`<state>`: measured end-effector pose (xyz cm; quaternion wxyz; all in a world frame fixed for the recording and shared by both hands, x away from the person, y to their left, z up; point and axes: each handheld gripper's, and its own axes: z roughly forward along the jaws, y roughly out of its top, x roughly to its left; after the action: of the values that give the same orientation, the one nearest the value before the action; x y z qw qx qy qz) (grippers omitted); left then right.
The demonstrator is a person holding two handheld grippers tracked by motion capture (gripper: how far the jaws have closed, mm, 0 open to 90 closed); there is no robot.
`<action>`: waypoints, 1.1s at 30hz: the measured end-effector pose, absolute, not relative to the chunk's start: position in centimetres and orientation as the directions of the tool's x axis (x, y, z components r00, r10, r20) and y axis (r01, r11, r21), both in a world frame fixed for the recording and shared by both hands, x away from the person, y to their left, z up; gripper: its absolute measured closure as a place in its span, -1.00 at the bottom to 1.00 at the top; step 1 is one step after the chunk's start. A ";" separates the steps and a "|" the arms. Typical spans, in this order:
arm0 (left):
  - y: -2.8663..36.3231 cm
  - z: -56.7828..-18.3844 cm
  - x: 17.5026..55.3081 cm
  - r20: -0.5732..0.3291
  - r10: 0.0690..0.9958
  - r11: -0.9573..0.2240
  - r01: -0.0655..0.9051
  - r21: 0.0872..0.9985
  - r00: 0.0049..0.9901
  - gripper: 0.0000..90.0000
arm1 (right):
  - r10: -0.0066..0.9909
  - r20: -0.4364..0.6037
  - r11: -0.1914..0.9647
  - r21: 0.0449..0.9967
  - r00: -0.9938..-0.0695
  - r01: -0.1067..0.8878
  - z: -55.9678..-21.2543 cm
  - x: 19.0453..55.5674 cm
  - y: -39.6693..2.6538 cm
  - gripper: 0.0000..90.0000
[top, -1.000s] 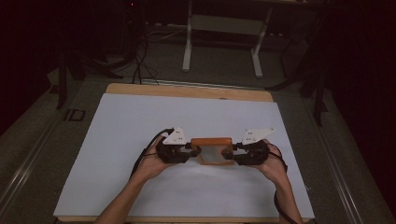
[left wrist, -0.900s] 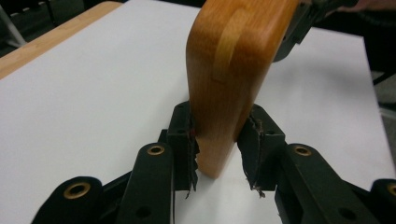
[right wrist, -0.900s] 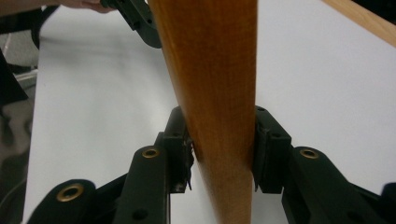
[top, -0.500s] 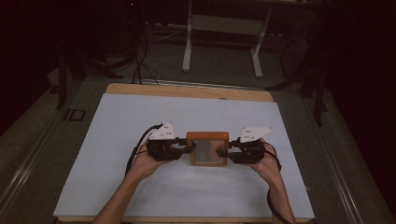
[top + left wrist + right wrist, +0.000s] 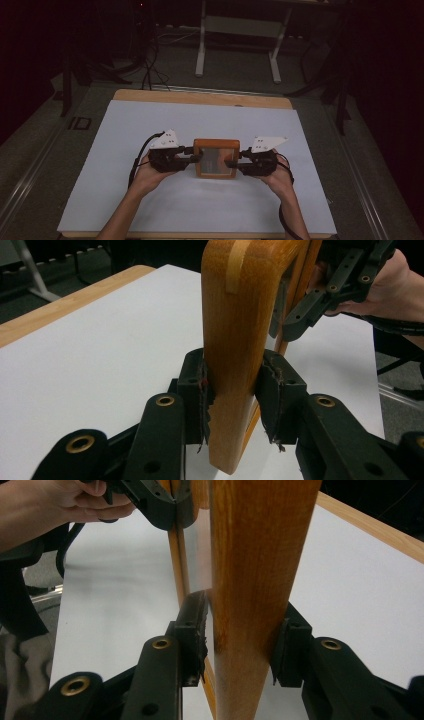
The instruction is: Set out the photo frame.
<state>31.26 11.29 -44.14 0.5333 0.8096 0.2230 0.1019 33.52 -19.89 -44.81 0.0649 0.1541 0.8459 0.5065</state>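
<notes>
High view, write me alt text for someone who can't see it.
Two hand-held black tongs, the left tongs and the right tongs, grip opposite sides of a square orange-brown wooden frame with a glassy centre. It sits over a white sheet on a wooden table, in a dark room.

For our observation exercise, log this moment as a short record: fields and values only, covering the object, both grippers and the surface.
object: wooden frame with a glass or mirror panel
left gripper: shut on the frame's left side
right gripper: shut on the frame's right side
jaws: one on each face of the wood, seen in both gripper views
surface: white sheet on a wooden table
frame height: held between the grippers; cannot tell if it touches the sheet
</notes>
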 end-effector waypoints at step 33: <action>14.7 -45.3 31.2 -0.232 0.581 -0.208 0.419 0.884 0.780 0.45 | 0.356 0.225 0.353 0.866 -0.907 0.354 -46.7 34.4 -16.1 0.38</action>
<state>31.23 14.67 -45.31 0.5399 0.7736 0.3232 0.0754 34.44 -16.12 -46.73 0.0011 0.2157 0.8224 0.5265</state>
